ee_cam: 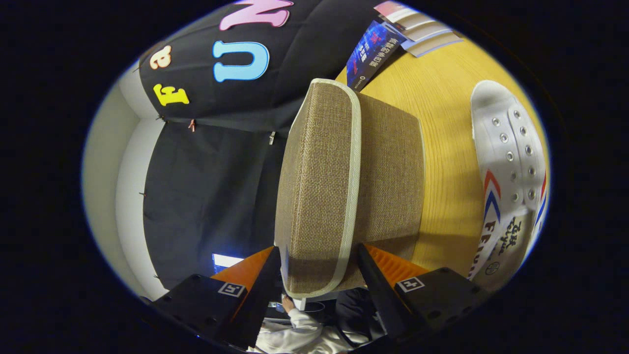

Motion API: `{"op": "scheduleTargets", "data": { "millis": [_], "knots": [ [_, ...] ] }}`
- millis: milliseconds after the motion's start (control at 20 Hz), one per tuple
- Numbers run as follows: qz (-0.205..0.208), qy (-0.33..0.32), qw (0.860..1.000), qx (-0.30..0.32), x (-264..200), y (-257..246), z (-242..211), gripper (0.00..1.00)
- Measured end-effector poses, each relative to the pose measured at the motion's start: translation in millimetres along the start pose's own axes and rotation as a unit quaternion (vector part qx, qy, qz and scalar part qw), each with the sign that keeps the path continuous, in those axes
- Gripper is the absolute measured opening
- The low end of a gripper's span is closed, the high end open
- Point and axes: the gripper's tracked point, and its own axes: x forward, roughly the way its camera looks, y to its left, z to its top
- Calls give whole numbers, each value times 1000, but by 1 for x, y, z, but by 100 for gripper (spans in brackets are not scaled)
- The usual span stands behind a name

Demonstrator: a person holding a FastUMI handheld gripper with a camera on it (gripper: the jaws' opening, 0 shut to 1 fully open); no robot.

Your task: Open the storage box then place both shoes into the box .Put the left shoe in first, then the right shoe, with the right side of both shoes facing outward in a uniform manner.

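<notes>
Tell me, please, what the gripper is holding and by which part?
The gripper is shut on the storage box lid, both fingers pressing its near edge.

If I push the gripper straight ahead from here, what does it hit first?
The gripper already has the storage box's lid edge between its fingers, apparently clamped. Straight on, it only slides further along the lid; beyond that hangs the black booth cloth, though depth is unclear.

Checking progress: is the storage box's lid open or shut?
Shut: the lid sits flush on the storage box, its edge between the tool's fingers.
</notes>
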Motion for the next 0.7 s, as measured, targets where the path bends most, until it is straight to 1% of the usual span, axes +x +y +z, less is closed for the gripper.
{"op": "scheduleTargets", "data": {
  "millis": [50,150,250,350,400,550,650,700],
  "knots": [
    [8,3,1000,14,0,3,0,96],
    [23,6,999,37,-6,10,2,87],
    [30,9,998,48,-9,14,2,86],
    [52,8,997,65,-14,26,3,85],
    [62,7,995,75,-15,33,4,75],
    [84,8,992,96,-18,50,5,75],
    [90,1,990,107,-18,58,8,58],
    [93,9,989,116,-18,63,4,50]
  ]
}}
